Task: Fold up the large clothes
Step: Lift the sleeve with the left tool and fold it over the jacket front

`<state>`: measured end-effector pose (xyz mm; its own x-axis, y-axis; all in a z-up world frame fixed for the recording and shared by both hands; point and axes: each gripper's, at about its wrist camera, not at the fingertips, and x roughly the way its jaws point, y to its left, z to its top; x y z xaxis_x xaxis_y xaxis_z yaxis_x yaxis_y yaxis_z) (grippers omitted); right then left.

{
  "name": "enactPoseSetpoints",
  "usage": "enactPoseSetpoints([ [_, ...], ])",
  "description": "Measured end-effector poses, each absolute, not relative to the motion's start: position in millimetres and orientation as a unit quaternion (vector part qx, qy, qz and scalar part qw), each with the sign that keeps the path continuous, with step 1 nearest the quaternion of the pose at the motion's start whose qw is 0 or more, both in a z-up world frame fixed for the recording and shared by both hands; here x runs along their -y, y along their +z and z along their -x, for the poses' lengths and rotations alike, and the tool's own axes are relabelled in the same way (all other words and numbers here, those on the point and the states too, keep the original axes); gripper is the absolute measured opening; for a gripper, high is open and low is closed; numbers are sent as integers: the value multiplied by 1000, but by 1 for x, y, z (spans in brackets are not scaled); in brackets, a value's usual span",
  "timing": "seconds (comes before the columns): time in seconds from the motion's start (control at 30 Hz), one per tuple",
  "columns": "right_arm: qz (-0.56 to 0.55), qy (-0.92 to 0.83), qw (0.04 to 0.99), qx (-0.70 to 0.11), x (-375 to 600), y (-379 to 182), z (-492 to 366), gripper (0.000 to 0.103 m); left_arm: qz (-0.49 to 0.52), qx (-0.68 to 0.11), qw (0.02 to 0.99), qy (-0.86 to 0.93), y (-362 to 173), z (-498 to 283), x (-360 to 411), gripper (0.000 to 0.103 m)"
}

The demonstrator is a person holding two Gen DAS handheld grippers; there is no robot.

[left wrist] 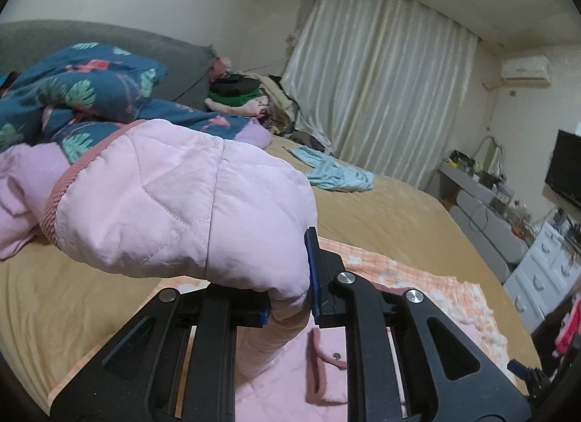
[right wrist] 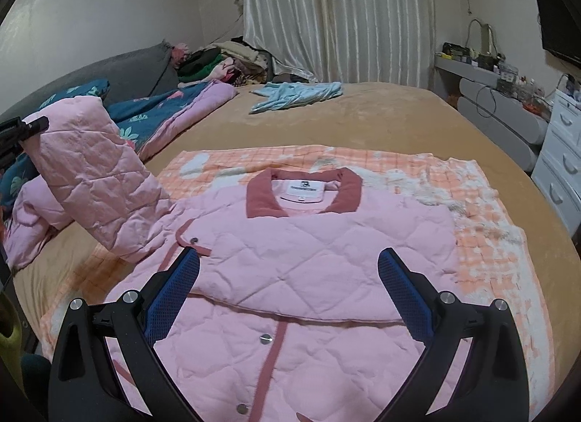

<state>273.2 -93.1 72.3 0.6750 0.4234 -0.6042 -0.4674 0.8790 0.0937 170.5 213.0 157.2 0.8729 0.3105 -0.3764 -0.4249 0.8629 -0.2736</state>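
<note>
**Two grippers working over one pink quilted jacket**

Left gripper [left wrist: 290, 298] is pinching the jacket's sleeve [left wrist: 181, 204], holding it lifted above the bed [left wrist: 392, 211]. Right gripper [right wrist: 288, 291] is hovering with its jaws spread wide over the pink quilted jacket [right wrist: 326, 247], touching nothing. The jacket is lying flat, collar at the far end, on an orange checked blanket [right wrist: 490, 240]. A floral duvet [right wrist: 152, 113] is bunching at far left; a light blue garment [right wrist: 297, 93] is lying farther off, well apart. No containers are showing.
</note>
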Motion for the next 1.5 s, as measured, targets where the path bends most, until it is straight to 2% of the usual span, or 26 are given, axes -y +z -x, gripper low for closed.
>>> enactPoseSetpoints([
  [0.4,45,218,919,-326,129,50,-281,98,114,-178,967,145,152,-205,-150,9],
  [0.67,10,198,919,-341,162,31,-292,98,66,-194,974,101,134,-230,-103,9],
  [1.5,-79,107,926,-352,248,24,-317,98,-48,-313,948,0,9,-294,19,8],
])
